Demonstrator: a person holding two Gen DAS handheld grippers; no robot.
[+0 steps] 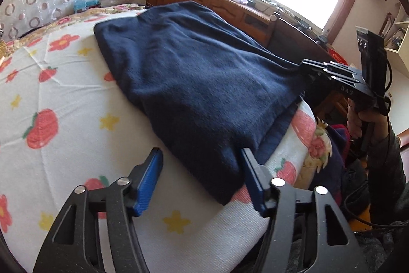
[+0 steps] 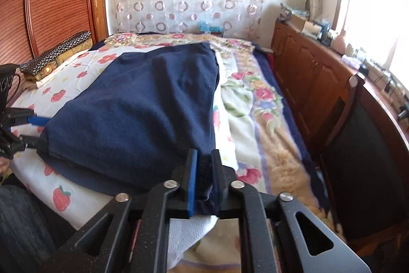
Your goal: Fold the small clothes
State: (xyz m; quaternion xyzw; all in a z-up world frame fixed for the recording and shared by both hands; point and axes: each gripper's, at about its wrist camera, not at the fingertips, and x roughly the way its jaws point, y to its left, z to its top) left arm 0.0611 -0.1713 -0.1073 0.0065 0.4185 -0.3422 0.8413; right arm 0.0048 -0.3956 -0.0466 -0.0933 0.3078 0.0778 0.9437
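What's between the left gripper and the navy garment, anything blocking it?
Nothing visible. The left gripper is open with the near corner of the navy garment already lying between its fingers, on the strawberry-print sheet. The right gripper is shut on the garment's other near corner.

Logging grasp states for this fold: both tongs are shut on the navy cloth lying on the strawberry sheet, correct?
Not quite. Only the right tongs are shut on the navy cloth, pinching its near corner, as the right wrist view shows. The left tongs are open, their jaws spread around the cloth's other near corner, as the left wrist view shows. The cloth does lie on the strawberry sheet.
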